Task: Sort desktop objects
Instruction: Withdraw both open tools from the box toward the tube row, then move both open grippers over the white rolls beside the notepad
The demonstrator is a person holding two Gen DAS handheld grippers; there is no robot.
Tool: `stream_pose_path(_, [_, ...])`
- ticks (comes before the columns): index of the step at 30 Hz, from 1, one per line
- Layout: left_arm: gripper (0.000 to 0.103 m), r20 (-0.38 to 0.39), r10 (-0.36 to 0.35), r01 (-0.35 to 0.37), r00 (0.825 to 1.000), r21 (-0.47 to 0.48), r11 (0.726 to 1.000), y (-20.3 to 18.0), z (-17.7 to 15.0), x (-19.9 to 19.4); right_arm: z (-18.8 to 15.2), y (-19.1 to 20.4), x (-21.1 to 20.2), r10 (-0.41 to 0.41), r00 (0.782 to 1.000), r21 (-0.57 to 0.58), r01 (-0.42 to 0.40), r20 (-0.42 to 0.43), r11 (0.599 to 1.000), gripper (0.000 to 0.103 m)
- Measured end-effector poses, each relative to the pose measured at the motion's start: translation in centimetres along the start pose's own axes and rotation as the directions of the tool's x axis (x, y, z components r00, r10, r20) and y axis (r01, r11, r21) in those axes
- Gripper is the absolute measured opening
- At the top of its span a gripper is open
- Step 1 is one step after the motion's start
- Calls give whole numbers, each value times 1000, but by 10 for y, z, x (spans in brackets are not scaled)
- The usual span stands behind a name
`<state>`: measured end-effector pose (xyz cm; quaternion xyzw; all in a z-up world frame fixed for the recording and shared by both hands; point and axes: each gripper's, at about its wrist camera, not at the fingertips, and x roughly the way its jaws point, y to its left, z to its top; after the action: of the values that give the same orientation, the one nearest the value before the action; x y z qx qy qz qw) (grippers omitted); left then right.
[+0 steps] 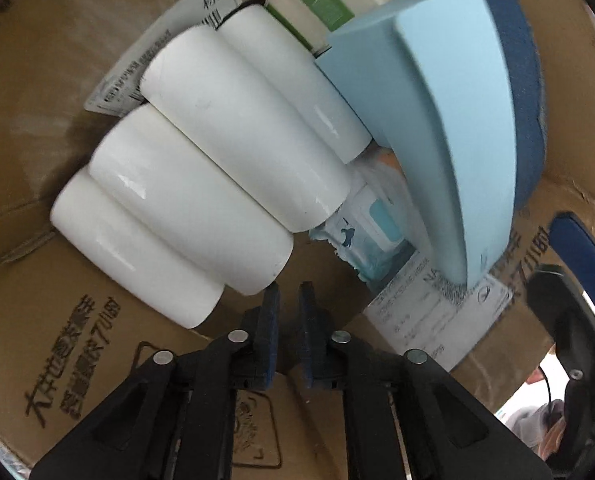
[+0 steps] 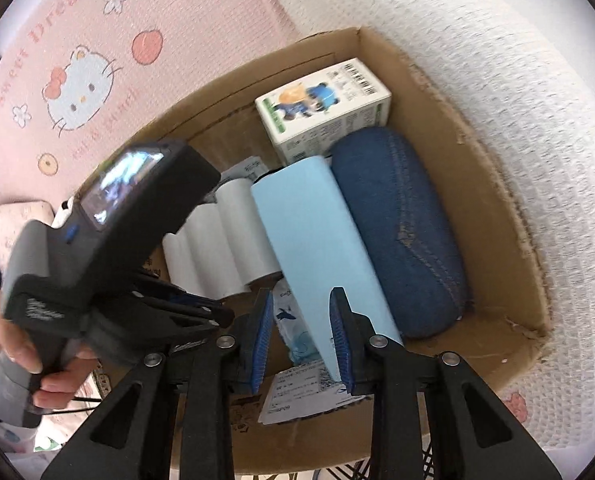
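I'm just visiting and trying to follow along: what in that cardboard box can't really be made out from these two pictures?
- Wipes pack: left wrist view, mostly buried under the light blue box and white cylinders.
- Paper label: right wrist view, print too small and blurred, partly behind the right gripper.
- Denim case: contents hidden, it is closed.
- Cardboard box floor: mostly covered by the items.

Looks like a home, likely a bedroom. The cardboard box [image 2: 497, 216] sits on a pink cartoon-cat sheet [image 2: 77, 80] printed with flowers and fruit; just right of the box lies white waffle-textured bedding [image 2: 517, 80].
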<state>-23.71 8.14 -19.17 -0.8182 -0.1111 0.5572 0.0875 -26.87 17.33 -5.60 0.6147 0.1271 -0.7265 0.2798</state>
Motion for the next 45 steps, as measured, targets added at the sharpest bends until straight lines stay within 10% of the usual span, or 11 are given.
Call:
stream_pose_path(12, [19, 135, -18, 23, 991, -35, 999, 17, -30, -34, 0, 8, 5, 3, 1000, -27, -3, -8, 1000, 26])
stream_pose_path(21, [21, 424, 25, -30, 905, 7, 1000, 39, -81, -101, -1, 43, -12, 10, 1000, -115, -10, 1, 993, 26])
stream_pose_path(23, [7, 477, 14, -20, 879, 7, 1000, 47, -91, -110, -4, 52, -16, 5, 1000, -136, -4, 9, 991, 26])
stream_pose_path(33, [5, 743, 6, -30, 670, 19, 999, 74, -142, -134, -17, 119, -21, -46, 998, -292, 56, 42, 955, 26])
stream_pose_path(40, [5, 888, 80, 32, 453, -105, 994, 140, -226, -123, -30, 168, -24, 42, 999, -394, -42, -6, 918, 26])
stream_pose_path(43, [6, 893, 169, -18, 417, -178, 984, 166, -253, -109, -34, 191, -24, 50, 999, -443, -42, 7, 896, 26])
stream_pose_path(45, [6, 877, 224, -14, 425, -241, 970, 187, -267, -99, -36, 209, -24, 52, 998, -483, -29, 35, 875, 26])
